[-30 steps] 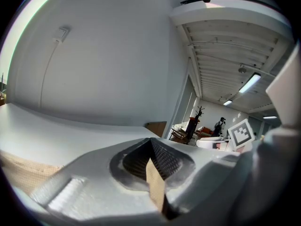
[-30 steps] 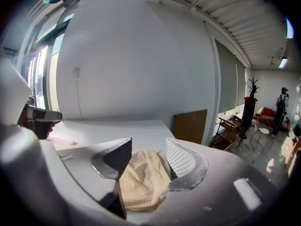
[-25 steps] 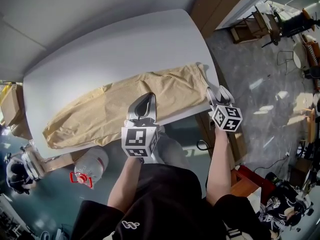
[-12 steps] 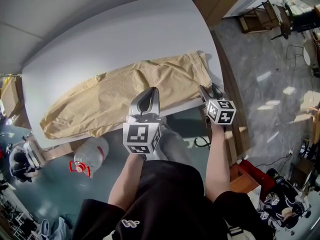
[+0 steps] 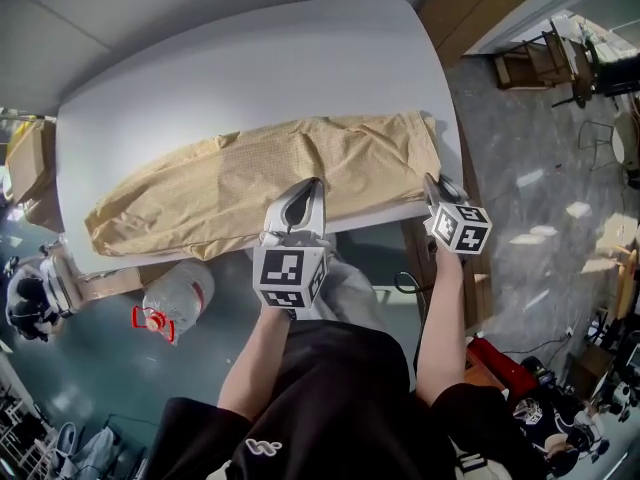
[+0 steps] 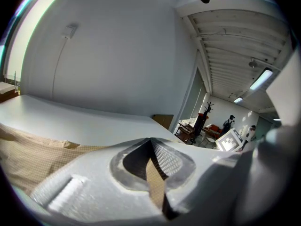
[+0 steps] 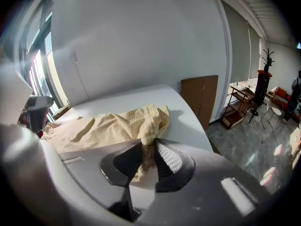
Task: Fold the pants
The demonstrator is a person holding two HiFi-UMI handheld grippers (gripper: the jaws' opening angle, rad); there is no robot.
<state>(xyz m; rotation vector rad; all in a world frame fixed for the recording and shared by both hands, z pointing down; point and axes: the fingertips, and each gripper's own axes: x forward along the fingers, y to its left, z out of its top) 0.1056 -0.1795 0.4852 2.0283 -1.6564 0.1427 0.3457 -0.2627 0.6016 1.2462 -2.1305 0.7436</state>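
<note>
Tan pants (image 5: 250,183) lie stretched out left to right across the white table (image 5: 250,68). My left gripper (image 5: 303,190) is at the middle of their near edge. In the left gripper view a strip of tan cloth (image 6: 153,173) runs between its closed jaws, so the left gripper (image 6: 150,142) is shut on the pants. My right gripper (image 5: 432,181) is at the pants' right near corner by the table edge. Its jaws have just been closing, and in the right gripper view a bunched fold of the pants (image 7: 148,126) is pinched in the right gripper (image 7: 148,145).
A large water bottle (image 5: 172,308) with a red cap lies on the floor below the table's near edge. A cardboard box (image 5: 25,173) stands at the table's left end. A brown board (image 5: 470,8) leans beyond the far right corner. Furniture (image 5: 545,53) stands further right.
The right gripper has come down onto the pants' right corner and its jaws have closed on the cloth. The left gripper has sunk slightly at the near edge.
</note>
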